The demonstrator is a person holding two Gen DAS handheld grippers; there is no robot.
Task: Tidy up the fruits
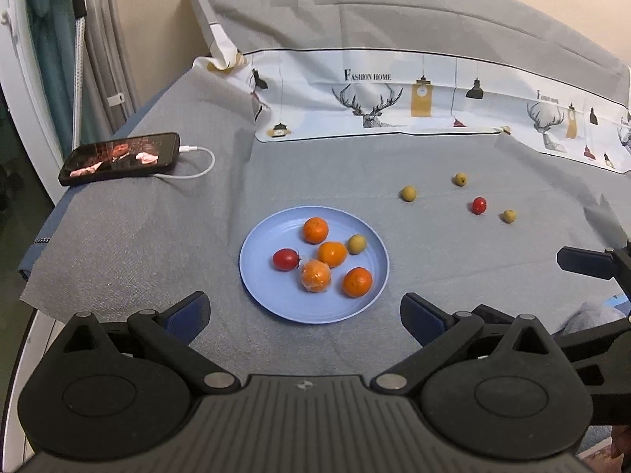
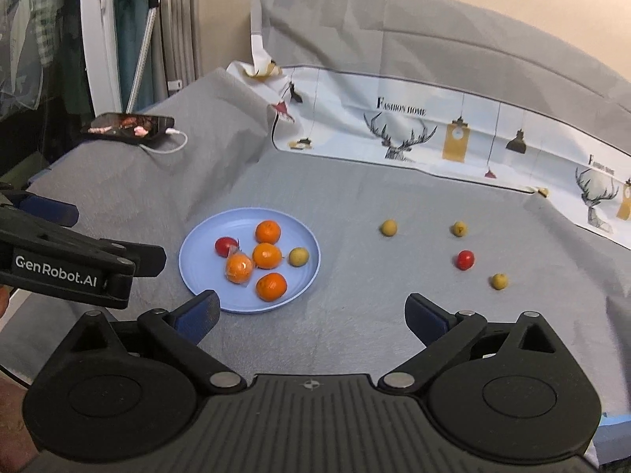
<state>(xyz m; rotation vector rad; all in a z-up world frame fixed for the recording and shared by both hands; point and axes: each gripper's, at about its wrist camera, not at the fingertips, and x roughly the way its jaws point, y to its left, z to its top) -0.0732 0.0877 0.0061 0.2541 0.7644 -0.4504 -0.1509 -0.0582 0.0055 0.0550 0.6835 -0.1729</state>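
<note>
Left wrist view: my left tool (image 1: 305,315) hangs wide and empty over the near rim of the plate (image 1: 256,272); the plate lies flat on the grey-clothed tabletop (image 1: 157,236) and carries three oranges (image 1: 315,229), a fourth orange in clear wrap (image 1: 315,275), one tomato (image 1: 285,259) and one green fruit (image 1: 357,243); four fruits lie loose to the right, well apart from the plate: three green (image 1: 408,193) and a second tomato (image 1: 478,205).

Right wrist view: my right tool (image 2: 311,315) is likewise wide and empty, short of the loose fruits; nearest is a green one (image 2: 499,281), then the loose tomato (image 2: 465,259).

Judgement: all are light, small and round, so apt to roll on the cloth; the tomato is soft-skinned and wants a gentle pinch across its middle; the green fruits look firmer; the wrapped orange may slip in its film.
</note>
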